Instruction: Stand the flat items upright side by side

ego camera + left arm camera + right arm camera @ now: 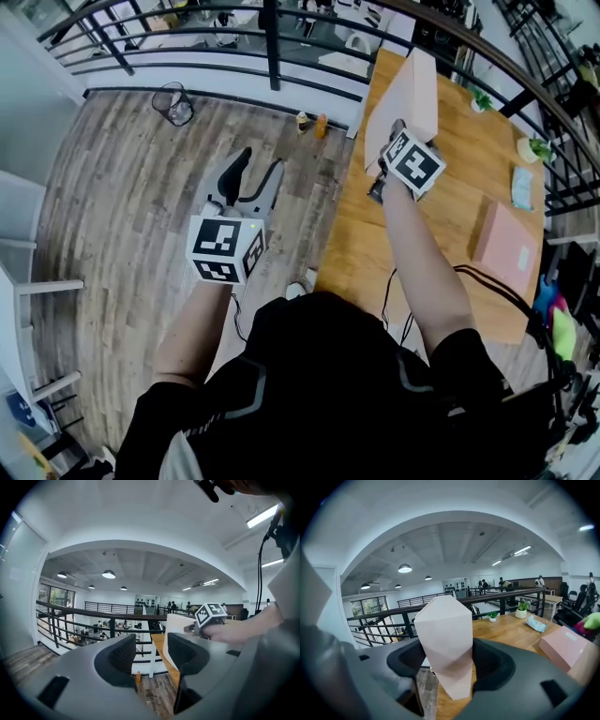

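A flat pale pink box [405,98] stands upright on its edge near the far left corner of the wooden table [469,169]. My right gripper [386,159] is shut on its near edge; in the right gripper view the box [443,634] fills the gap between the jaws of that gripper [452,663]. A second pink box [504,246] lies flat at the table's right side, also visible from the right gripper [562,646]. My left gripper [255,178] hangs open over the wooden floor left of the table, with nothing between its fingers [124,656].
A black railing [272,47] runs behind the table. Two small potted plants [481,98] and a light blue packet [521,187] sit at the table's far right. A wire bin [174,103] and small bottles [309,122] stand on the floor. Cables trail off the table's near edge.
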Demonstrator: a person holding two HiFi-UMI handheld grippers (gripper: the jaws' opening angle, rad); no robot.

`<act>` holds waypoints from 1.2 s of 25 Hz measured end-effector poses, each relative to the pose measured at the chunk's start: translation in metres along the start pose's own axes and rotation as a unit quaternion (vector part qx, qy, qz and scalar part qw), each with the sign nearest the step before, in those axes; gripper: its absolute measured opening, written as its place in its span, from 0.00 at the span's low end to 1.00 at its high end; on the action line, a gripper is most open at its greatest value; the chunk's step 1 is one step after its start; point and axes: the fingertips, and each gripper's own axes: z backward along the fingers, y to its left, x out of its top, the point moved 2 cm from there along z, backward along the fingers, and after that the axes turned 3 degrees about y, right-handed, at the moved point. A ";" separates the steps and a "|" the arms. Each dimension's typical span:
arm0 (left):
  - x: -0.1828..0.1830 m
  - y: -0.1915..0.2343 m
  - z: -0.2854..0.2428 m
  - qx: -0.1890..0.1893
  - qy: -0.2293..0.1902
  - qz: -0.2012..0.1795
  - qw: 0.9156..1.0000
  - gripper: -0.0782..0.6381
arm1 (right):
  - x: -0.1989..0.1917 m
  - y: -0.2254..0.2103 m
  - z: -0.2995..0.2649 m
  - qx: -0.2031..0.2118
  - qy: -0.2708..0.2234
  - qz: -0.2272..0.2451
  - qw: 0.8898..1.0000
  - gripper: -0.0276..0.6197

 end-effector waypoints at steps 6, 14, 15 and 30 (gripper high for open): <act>-0.008 0.002 0.005 0.003 0.011 0.000 1.000 0.43 | 0.006 0.008 -0.012 -0.006 -0.023 0.033 0.999 0.52; -0.007 0.005 0.010 0.008 0.014 -0.002 1.000 0.43 | 0.005 0.008 -0.014 -0.001 -0.021 0.033 0.999 0.52; -0.006 0.004 0.010 0.007 0.012 -0.002 1.000 0.43 | 0.005 0.006 -0.014 0.000 -0.019 0.031 0.999 0.52; 0.006 -0.009 0.020 0.011 -0.011 -0.014 1.000 0.43 | -0.013 0.012 -0.019 0.084 0.017 0.035 0.996 0.64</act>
